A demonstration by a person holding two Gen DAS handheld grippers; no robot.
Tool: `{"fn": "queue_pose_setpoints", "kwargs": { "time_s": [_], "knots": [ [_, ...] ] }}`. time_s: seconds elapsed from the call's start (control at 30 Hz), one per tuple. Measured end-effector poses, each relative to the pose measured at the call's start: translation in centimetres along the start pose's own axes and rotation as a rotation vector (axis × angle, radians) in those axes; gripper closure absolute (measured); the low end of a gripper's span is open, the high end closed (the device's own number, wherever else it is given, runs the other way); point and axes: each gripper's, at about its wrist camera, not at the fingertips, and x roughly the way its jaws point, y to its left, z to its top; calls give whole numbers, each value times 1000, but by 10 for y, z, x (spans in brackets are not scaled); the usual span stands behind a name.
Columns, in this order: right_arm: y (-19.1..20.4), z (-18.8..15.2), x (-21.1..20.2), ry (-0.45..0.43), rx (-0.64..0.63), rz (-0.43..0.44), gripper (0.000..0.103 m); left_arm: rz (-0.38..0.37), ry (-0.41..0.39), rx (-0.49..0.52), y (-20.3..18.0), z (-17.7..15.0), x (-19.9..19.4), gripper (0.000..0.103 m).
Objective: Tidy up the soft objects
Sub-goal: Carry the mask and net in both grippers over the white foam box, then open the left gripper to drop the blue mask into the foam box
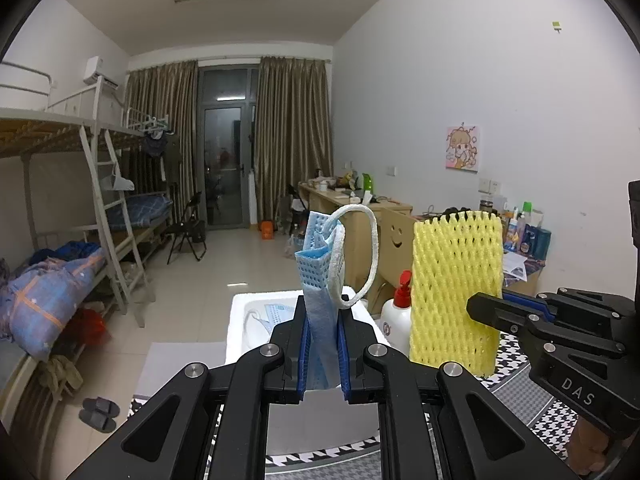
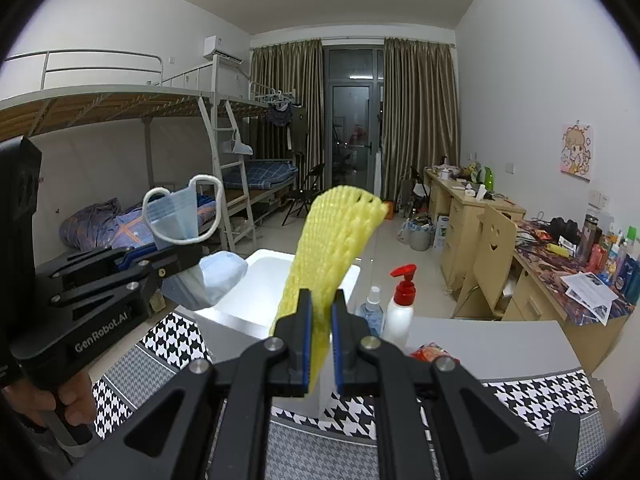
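Two grippers: "GenRobot.AI" left gripper (image 2: 176, 258) jaws pinch mask (image 1: 320, 280); "DAS" right gripper (image 2: 320, 340) jaws clamp foam net (image 2: 328, 248).

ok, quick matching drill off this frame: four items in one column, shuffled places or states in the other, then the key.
Items
1. blue pleated face mask
2. yellow foam net sleeve
3. white foam box
4. white pump bottle with red top

Places
A. standing beside the box
B. pinched in the right claw
C. open-topped, on the houndstooth cloth
D. pinched in the left claw

Pairs: 1-D, 2-B, 3-C, 4-A
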Motion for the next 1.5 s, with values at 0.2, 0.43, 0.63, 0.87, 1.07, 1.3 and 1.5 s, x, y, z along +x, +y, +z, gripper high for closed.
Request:
{"fn": "queue_pose_setpoints", "kwargs": {
  "time_s": [0.2,0.43,0.63,0.87,1.07,1.3,1.5],
  "knots": [
    [1,6,7,8,7,0,91,-1,12,-1,0,0,8,90],
    [1,12,23,30,16,-8,91,11,37,-7,1,2,21,90],
    [2,14,35,51,18,-12,91,27,70,-9,2,4,40,90],
    [3,17,42,60,8,-19,91,44,123,-13,6,2,64,90],
    [2,18,48,68,9,-27,91,43,150,-8,8,-1,78,90],
    [0,18,53,80,19,-29,91,46,186,-12,13,-2,98,90],
    [-2,19,58,92,25,-33,91,38,230,-8,16,-6,115,83]
  ]
}}
